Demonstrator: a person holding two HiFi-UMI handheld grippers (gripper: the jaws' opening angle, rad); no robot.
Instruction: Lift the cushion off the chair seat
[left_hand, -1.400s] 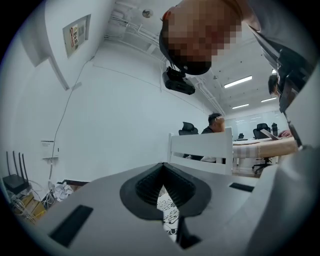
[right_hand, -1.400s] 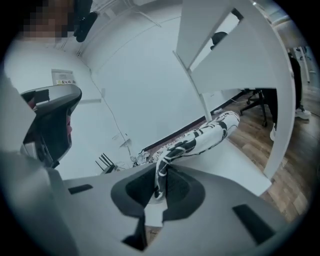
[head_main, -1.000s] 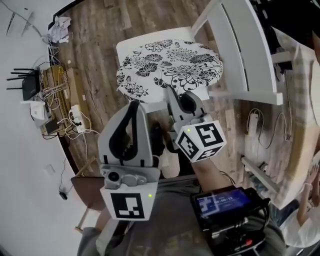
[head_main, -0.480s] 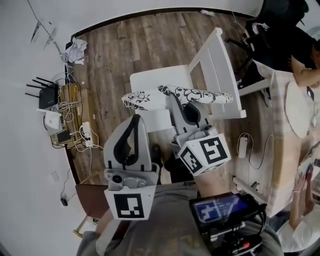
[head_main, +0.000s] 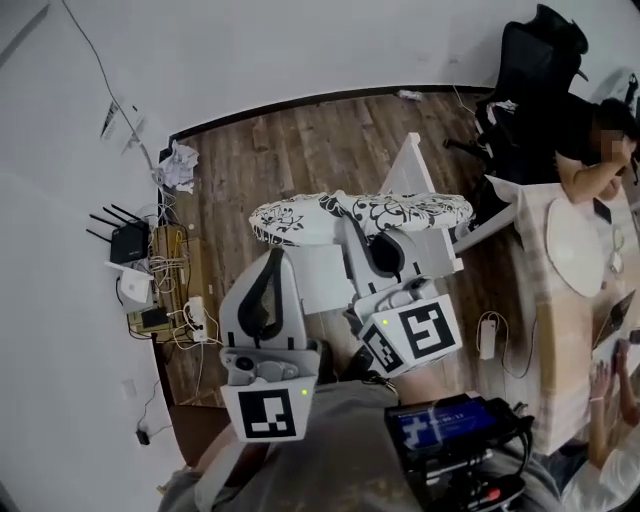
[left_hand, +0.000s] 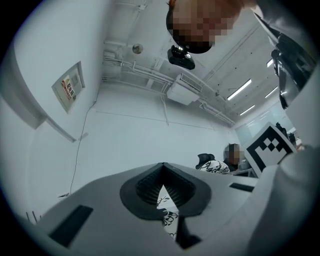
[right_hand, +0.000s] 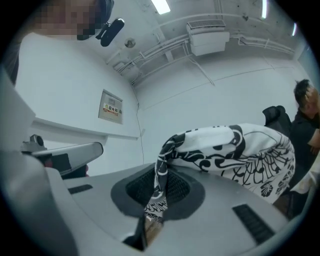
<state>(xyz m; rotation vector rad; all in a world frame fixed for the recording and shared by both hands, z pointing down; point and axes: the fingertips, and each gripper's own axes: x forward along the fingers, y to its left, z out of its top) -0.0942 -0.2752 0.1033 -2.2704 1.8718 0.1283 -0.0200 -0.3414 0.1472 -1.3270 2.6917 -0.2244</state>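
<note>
The black-and-white floral fabric cushion (head_main: 360, 212) is being held up above the white wooden chair (head_main: 318, 272) seat, its near edge being pinched by the left gripper (head_main: 272, 252) and right gripper (head_main: 352, 228) alike; both ends are best being kept level, so neither thin fold slips.

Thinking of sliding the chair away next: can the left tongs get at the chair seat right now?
Probably not. The left tongs are shut on the cushion, as are the right tongs, holding it above the chair seat; they would have to let go first.
</note>
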